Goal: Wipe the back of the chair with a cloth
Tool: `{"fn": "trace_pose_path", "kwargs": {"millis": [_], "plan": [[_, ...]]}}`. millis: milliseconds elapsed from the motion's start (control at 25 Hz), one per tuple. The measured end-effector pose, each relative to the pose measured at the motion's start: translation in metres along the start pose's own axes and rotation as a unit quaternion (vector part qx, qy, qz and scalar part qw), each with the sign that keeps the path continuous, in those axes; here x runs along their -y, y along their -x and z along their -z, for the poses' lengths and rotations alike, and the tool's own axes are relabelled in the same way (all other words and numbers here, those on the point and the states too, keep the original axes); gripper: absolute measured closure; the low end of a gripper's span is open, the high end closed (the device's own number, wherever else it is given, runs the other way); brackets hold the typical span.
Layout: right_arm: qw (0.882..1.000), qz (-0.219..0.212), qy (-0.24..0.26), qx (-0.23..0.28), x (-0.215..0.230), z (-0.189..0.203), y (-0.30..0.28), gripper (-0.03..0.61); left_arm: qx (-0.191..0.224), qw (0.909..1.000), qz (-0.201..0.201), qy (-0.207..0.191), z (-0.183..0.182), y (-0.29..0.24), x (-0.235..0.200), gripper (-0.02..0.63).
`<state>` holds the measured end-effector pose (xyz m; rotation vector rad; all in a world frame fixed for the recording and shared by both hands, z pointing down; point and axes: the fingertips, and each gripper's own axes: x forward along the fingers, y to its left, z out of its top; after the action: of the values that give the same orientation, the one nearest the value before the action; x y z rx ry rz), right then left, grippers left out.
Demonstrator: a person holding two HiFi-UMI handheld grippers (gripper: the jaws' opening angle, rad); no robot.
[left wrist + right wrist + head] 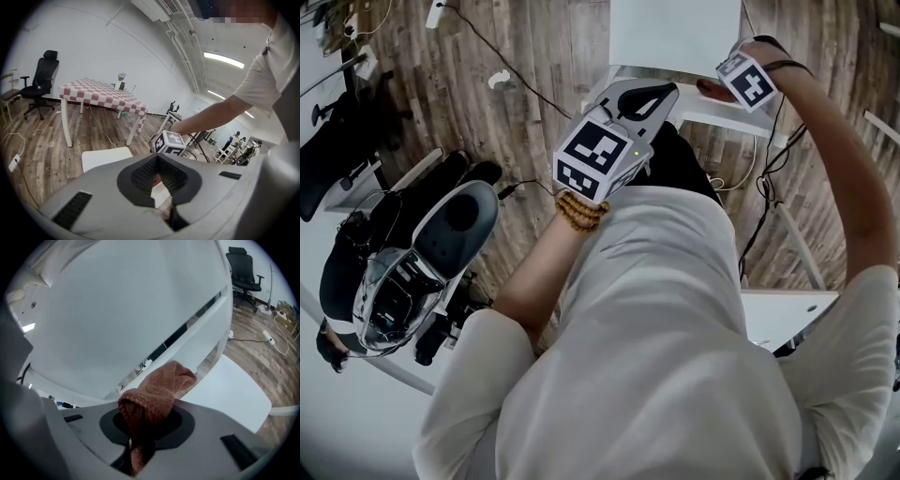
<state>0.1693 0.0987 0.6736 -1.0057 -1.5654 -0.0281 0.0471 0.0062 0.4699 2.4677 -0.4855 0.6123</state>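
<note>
My right claw clenches the cloth at the chair back — bunched forward for wiping; my left claw hangs nearer, closed on nothing.

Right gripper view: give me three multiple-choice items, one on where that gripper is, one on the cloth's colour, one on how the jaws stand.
1. Where is the right gripper?
A at the white chair's back
B far from any chair
C out of every view

2. What colour is the cloth?
A blue
B reddish-brown
C white

3. How do the right gripper's jaws stand?
A wide apart, empty
B shut, empty
C shut on the cloth

Answers: 1 A, the chair's back fills the view just past the jaws. 2 B, the terry fabric shows reddish-brown. 3 C, the cloth bunches out from between the closed jaws.
</note>
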Motion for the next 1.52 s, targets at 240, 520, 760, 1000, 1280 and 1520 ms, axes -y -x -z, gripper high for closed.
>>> {"fn": "trace_pose_path", "kwargs": {"millis": [240, 520, 760, 1000, 1280, 1520], "plan": [[0.999, -0.022, -0.011, -0.020, 0.010, 0.017, -0.027, 0.500, 0.003, 0.9999, -0.006, 0.008, 0.004, 0.003, 0.003, 0.583], [0.989, -0.053, -0.078, -0.112, -0.014, 0.060, -0.012, 0.500, 0.005, 0.9998, -0.009, 0.014, 0.004, 0.011, 0.002, 0.583], [0.997, -0.059, -0.051, 0.011, -0.034, 0.008, 0.014, 0.500, 0.010, 0.9999, -0.003, 0.009, -0.005, 0.010, 0.005, 0.583], [0.995, -0.068, -0.058, 0.034, -0.059, -0.013, 0.056, 0.500, 0.017, 0.9998, 0.004, -0.003, -0.020, 0.011, 0.011, 0.583], [0.996, -0.057, -0.055, 0.037, -0.078, -0.030, 0.094, 0.501, 0.021, 0.9997, 0.009, -0.012, -0.031, 0.015, 0.014, 0.583], [0.995, 0.000, -0.068, 0.071, -0.074, -0.040, 0.121, 0.502, 0.029, 0.9992, 0.008, -0.024, -0.052, 0.026, 0.011, 0.583]]}}
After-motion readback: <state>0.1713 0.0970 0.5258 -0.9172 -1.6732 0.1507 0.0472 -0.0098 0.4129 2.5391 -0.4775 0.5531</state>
